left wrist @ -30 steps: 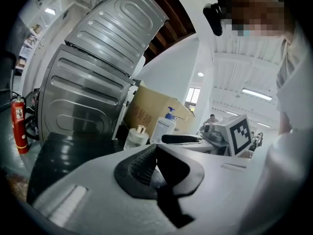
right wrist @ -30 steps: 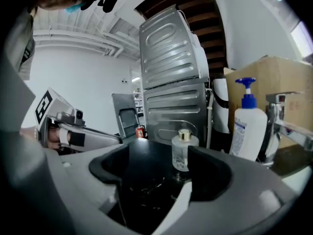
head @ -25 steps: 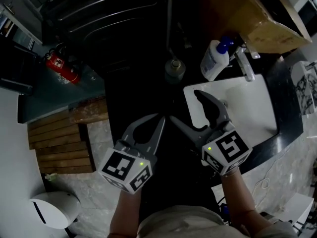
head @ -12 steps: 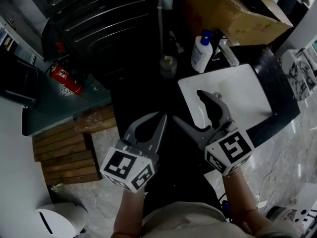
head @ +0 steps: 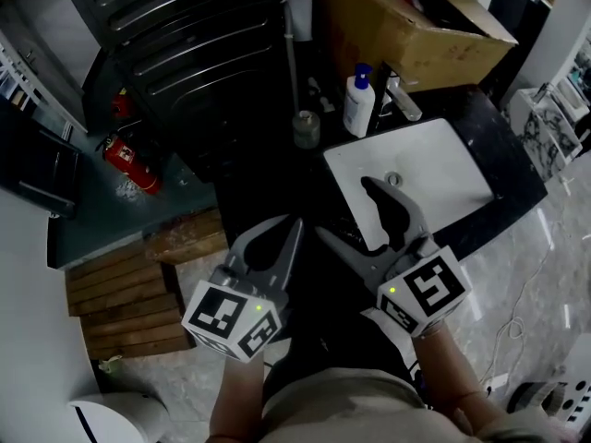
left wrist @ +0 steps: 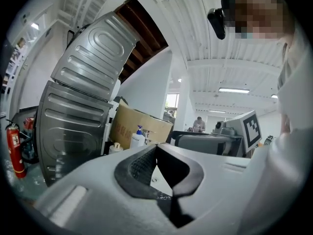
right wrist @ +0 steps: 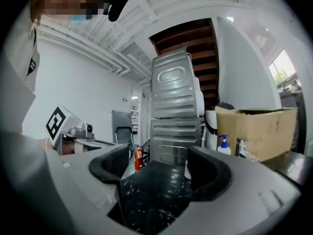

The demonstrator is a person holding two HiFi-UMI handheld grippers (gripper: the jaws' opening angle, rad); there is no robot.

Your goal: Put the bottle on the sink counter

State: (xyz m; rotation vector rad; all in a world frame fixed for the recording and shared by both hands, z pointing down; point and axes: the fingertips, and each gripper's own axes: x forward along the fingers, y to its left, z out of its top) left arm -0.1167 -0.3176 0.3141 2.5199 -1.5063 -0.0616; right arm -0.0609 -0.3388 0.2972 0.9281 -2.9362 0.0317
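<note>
- Hovering over the near part of the black worktop (head: 277, 178), the right gripper (head: 343, 209) has its jaws spread wide. One jaw reaches over the near corner of the white sink (head: 443, 169).
- The right gripper view shows only the speckled black worktop (right wrist: 156, 180) between the two dark pads (right wrist: 115, 161), so this gripper carries nothing.
- The left gripper (head: 295, 221) is held beside it, lower and to the left. Its jaws are pressed together at the tips, with a narrow loop of space behind them.
- The left gripper view confirms this: the pads (left wrist: 139, 165) meet at a point and nothing is caught between them.
- The bottle (head: 357, 104), white with a blue pump top, stands upright on the worktop behind the sink, well apart from both grippers.
- It stands just left of the faucet (head: 404, 100) and close in front of a large cardboard box (head: 406, 21).
- The bottle also shows small in the left gripper view (left wrist: 138, 137) and in the right gripper view (right wrist: 223, 146), with the box behind it each time.
- A small round jar (head: 307, 127) stands on the worktop to the bottle's left.
- Grey ribbed metal machines (head: 185, 44) rise beyond the worktop.
- A red fire extinguisher (head: 129, 160) lies on the floor at the left, near a wooden pallet (head: 120, 303).
</note>
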